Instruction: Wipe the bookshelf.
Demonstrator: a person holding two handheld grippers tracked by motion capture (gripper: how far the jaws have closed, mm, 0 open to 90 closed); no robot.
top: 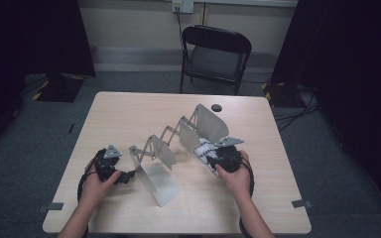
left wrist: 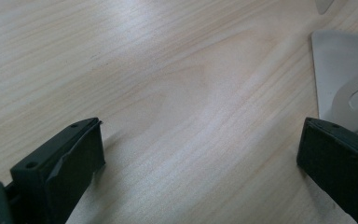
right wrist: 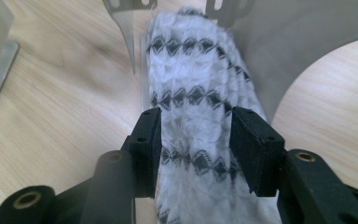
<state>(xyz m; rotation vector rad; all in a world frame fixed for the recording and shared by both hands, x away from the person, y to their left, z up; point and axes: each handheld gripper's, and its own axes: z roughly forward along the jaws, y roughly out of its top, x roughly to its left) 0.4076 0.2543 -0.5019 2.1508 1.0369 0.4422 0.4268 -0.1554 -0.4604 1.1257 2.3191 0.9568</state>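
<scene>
- Right gripper view shows a white cloth (right wrist: 196,107) with black zigzag rows lying long and folded between the 2 fingers (right wrist: 151,140) of the right gripper (right wrist: 195,149).
- Those fingers stand close on both sides of the cloth, but I cannot tell if they press on it or have let go.
- High view shows the cloth (top: 206,148) at the far end of a metal rack (top: 178,144), just in front of the right gripper (top: 213,156).
- The cloth looks soft, light and floppy. It bends and sags, so a pinch across the folded middle seems best.
- It is not likely to break or slip.
- The rack has thin, stiff metal plates that stand up. 1 plate (right wrist: 303,51) stands just beside the cloth and could catch it.
- Left gripper view shows the left gripper (left wrist: 200,154) with fingers wide apart and nothing in them, low over the wooden surface (left wrist: 168,70).
- A flat rack foot (left wrist: 340,79) lies near 1 finger.
- A black chair (top: 216,54) stands well behind the surface.
</scene>
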